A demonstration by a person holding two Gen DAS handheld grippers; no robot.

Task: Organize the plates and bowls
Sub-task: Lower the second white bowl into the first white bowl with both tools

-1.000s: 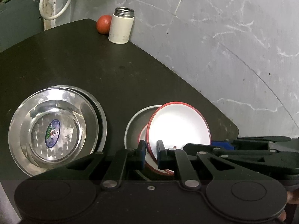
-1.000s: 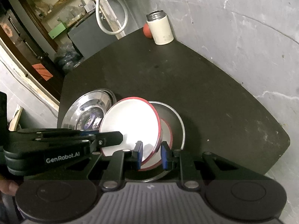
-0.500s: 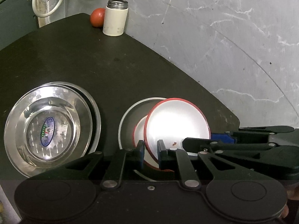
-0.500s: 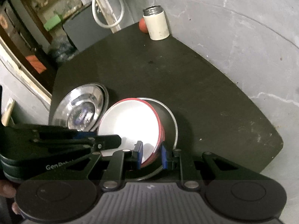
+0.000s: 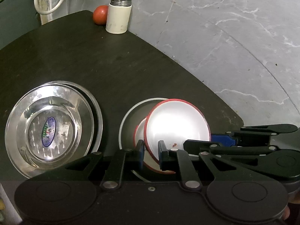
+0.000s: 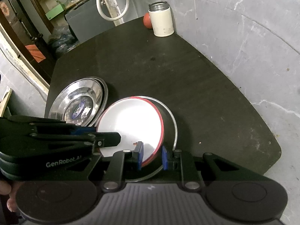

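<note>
Plates and bowls first, and over on the left the steel bowls (image 5: 49,127) sit nested on the dark table (image 5: 93,56), shiny, sticker showing in the well, well apart from any fingers. Moving right, the grey metal plate (image 5: 129,118) lies flat with a red-rimmed white plate (image 5: 139,131) inside it, and tilted over that is the red-rimmed white bowl (image 5: 177,125), right in the middle of the action. Left gripper (image 5: 151,150) straddles its near rim, one blue pad each side; the pads look to be touching the rim, though whether it is a firm pinch or just a loose bracket is hard to call. Right gripper (image 6: 151,154) comes in from the other side and does the same on the rim there, pads likewise narrowed around the edge. Looks like the bowl is being seated onto the stack. The danger: thin enamel rim, two edge grips, so if one side lets go early the bowl could pivot, clatter down crooked and shove the plate beneath it sideways. Far back by the wall, the white flask (image 5: 118,15) and a red fruit (image 5: 100,17) stand safely clear.
</note>
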